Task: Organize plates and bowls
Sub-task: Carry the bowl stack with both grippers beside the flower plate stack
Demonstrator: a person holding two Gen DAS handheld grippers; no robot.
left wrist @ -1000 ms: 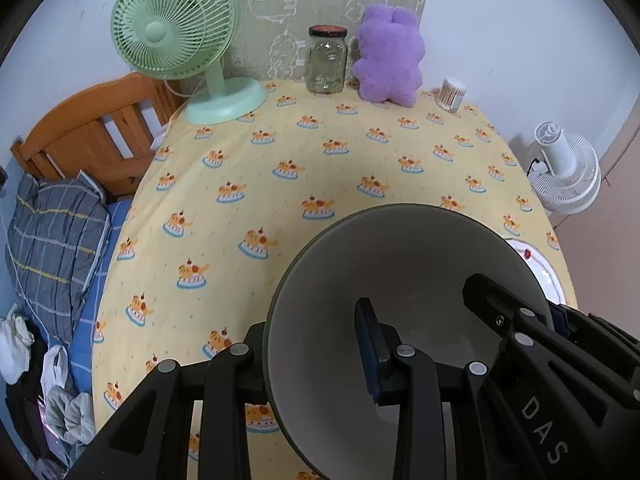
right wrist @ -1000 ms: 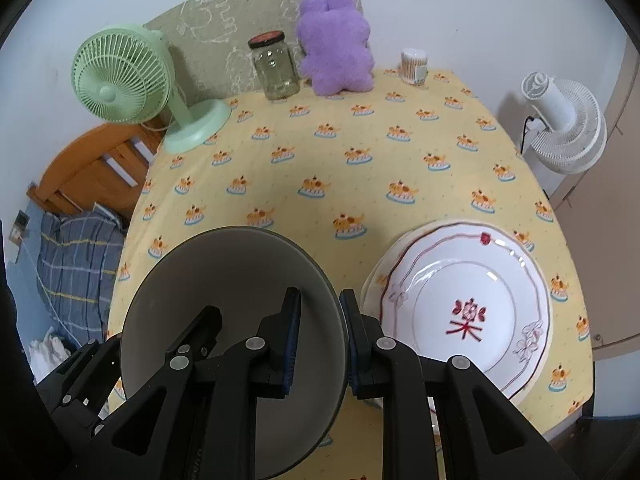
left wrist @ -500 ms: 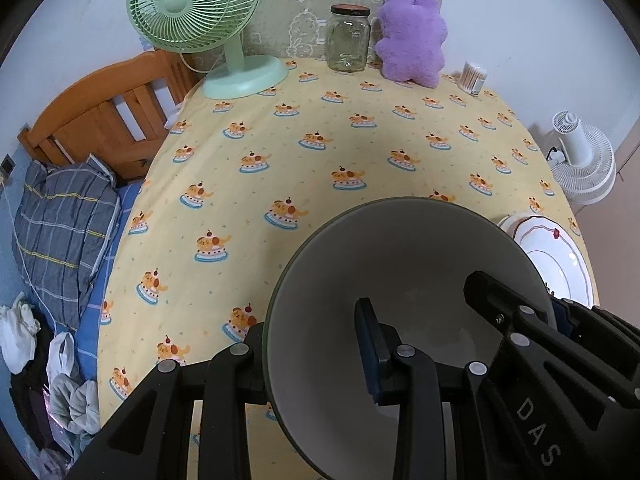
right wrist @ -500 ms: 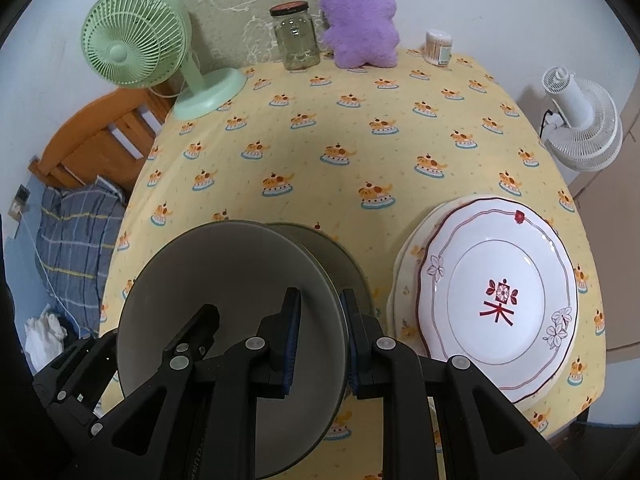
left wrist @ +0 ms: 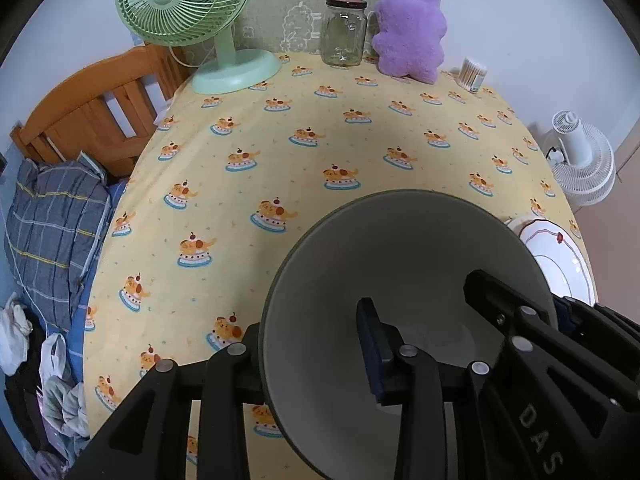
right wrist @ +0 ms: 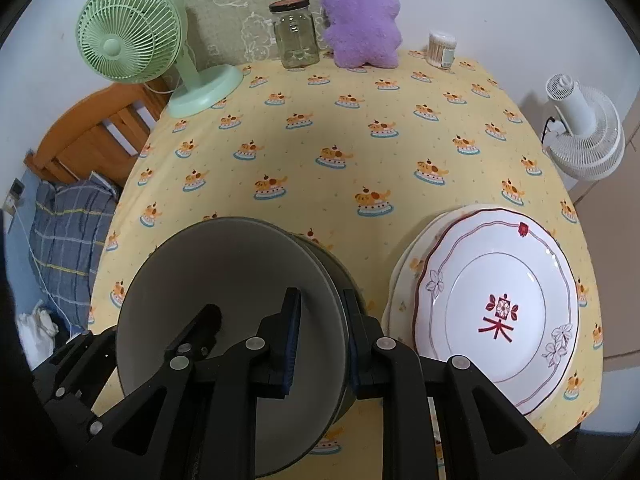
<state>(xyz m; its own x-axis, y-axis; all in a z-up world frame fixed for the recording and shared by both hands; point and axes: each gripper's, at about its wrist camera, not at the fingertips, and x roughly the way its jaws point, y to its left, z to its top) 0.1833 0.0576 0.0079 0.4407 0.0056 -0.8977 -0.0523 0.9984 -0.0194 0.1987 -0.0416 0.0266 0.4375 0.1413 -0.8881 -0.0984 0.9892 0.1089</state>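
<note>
A grey bowl [left wrist: 404,276] with a dark rim fills the lower part of both wrist views [right wrist: 224,296]. My left gripper [left wrist: 316,344] is shut on its left rim. My right gripper [right wrist: 320,340] is shut on its right rim. A second grey bowl [right wrist: 336,268] sits under it, its edge showing on the right. A white plate with a red pattern [right wrist: 496,312] lies to the right on another plate [right wrist: 404,264]; it also shows in the left wrist view [left wrist: 560,256].
On the yellow tablecloth [right wrist: 360,148] at the back stand a green fan [left wrist: 188,8], a glass jar [left wrist: 345,32], a purple plush toy [left wrist: 412,36] and a cotton swab tub [left wrist: 474,74]. A wooden bed frame [left wrist: 92,120] is left. A white fan [right wrist: 584,128] is right.
Both grippers have lifted and pulled back with the bowl. The second bowl beneath has come into view at its right edge.
</note>
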